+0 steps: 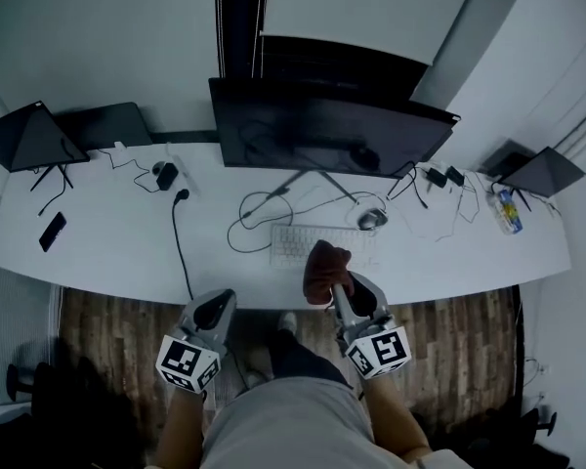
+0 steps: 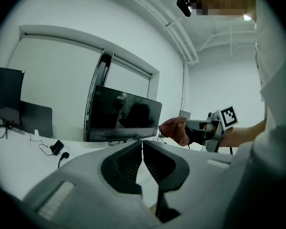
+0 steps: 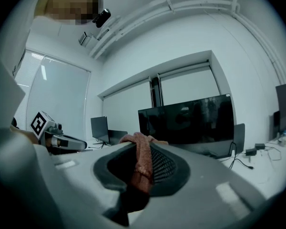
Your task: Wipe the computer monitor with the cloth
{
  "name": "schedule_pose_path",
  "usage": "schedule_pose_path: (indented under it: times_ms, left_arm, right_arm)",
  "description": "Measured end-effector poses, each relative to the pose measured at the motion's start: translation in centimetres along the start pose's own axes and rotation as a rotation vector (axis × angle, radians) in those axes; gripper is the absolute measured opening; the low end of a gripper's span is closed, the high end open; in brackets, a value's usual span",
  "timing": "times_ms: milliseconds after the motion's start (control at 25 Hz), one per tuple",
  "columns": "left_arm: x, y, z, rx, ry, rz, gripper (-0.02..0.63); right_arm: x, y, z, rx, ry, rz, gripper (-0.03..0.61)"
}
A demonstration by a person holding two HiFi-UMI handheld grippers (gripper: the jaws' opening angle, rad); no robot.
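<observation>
A wide black monitor [image 1: 322,135] stands at the back of the white desk [image 1: 107,247], its screen dark; it also shows in the left gripper view [image 2: 124,114] and the right gripper view [image 3: 186,119]. My right gripper [image 1: 334,279] is shut on a rust-brown cloth [image 1: 324,268], held over the desk's front edge near the keyboard [image 1: 317,245]. The cloth [image 3: 142,163] hangs pinched between the jaws. My left gripper [image 1: 213,311] sits lower left over the floor, jaws together with nothing in them; its view shows the cloth [image 2: 176,130] off to the right.
A mouse [image 1: 371,220], loose cables [image 1: 259,213] and a power adapter [image 1: 166,176] lie on the desk. A second monitor [image 1: 29,137] and a phone [image 1: 52,231] are at the left; another screen [image 1: 542,171] and a bottle [image 1: 506,210] at the right. Wooden floor [image 1: 117,330] lies below.
</observation>
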State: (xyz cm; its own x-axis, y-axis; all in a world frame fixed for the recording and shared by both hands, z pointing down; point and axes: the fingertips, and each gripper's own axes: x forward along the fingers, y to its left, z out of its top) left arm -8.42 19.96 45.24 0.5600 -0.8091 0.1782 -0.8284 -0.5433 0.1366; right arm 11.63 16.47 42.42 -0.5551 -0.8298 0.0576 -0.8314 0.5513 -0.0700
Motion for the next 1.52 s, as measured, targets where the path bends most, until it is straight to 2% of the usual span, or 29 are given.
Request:
schedule_pose_path:
  times_ms: [360, 760, 960, 1160, 1520]
  left_arm:
    - [10.8, 5.2, 3.6, -0.013, 0.001, 0.05, 0.008]
    - [17.1, 7.0, 5.4, -0.019, 0.023, 0.082, 0.008]
    - [18.4, 8.5, 7.0, -0.006, 0.014, 0.063, 0.008]
    - [19.1, 10.4, 8.6, 0.019, 0.009, 0.01, 0.008]
    - [19.0, 13.7, 10.0, 0.04, 0.013, -0.063, 0.008]
  right_arm:
    - [9.6, -8.4, 2.5, -0.035, -0.013, 0.05, 0.072]
    - [16.7, -13.6, 9.5, -0.085, -0.116, 0.086, 0.072]
    - [19.0, -14.8, 14.0, -0.121, -0.186, 0.04, 0.072]
    - [20.7, -16.1, 18.3, -0.16, -0.238, -0.052, 0.072]
    - [23.9, -17.0, 22.0, -0.241, -0.219, -0.181, 0.072]
